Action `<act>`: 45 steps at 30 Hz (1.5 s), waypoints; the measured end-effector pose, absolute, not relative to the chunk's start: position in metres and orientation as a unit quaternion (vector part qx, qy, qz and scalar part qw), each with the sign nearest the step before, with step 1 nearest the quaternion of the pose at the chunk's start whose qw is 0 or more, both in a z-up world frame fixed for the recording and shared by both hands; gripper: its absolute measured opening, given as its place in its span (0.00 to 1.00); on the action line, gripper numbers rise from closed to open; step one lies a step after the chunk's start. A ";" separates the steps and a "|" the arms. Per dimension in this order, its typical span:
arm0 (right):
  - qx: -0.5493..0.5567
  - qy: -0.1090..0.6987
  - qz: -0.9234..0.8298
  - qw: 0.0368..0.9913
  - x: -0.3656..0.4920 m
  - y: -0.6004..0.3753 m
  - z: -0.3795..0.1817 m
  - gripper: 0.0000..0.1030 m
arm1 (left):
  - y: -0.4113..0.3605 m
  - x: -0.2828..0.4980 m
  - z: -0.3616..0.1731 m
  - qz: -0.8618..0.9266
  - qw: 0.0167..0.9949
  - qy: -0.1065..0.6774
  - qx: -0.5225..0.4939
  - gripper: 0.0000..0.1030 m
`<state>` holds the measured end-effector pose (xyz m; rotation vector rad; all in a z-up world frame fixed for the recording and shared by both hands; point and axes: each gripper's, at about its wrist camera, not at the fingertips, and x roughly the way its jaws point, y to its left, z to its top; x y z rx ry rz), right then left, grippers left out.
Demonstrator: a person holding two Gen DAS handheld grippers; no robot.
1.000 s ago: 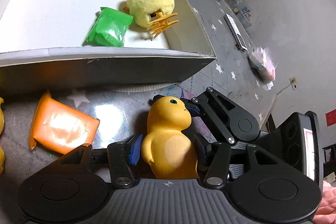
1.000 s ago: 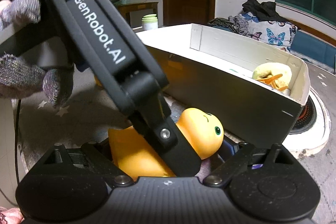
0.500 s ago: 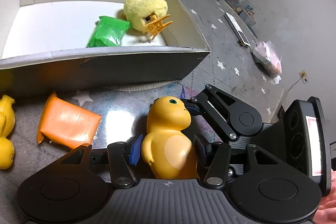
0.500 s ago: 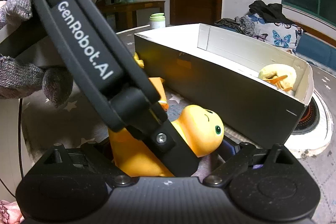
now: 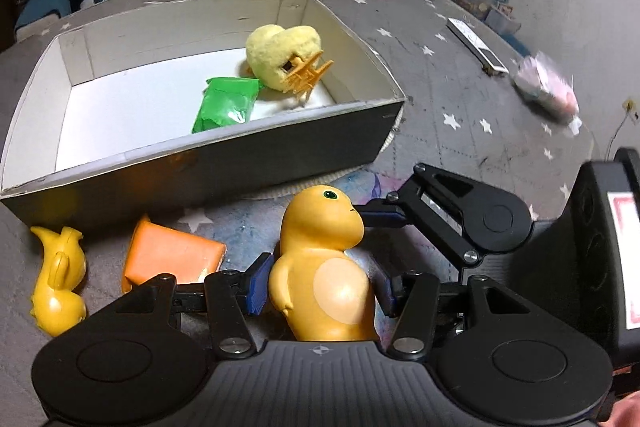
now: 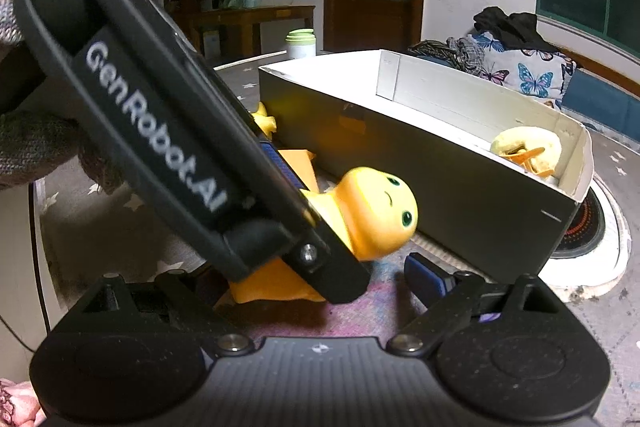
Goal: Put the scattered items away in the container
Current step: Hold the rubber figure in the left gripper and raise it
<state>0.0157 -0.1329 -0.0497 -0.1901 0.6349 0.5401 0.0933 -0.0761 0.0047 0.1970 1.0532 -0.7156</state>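
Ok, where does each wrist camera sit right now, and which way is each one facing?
Left wrist: on the left gripper, looking down at the box; its fingers clamp the yellow figure.
Right wrist: on the right gripper, low, facing the box's side; its open fingers and a gloved hand show.
Shared: figure, box, plush toy, each other's gripper.

Both wrist views close, angled down; share box (image 5: 248,163) (image 6: 460,195).

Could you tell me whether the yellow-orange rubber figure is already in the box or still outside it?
Outside. The rubber figure sits clamped between the left gripper fingers, in front of the box near wall; inside lie only a green packet and plush toy.
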 end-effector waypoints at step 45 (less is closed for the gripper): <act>-0.124 0.302 0.260 0.909 0.030 -0.111 -0.058 0.91 | -0.070 0.107 0.009 -0.341 0.782 0.519 0.043 0.41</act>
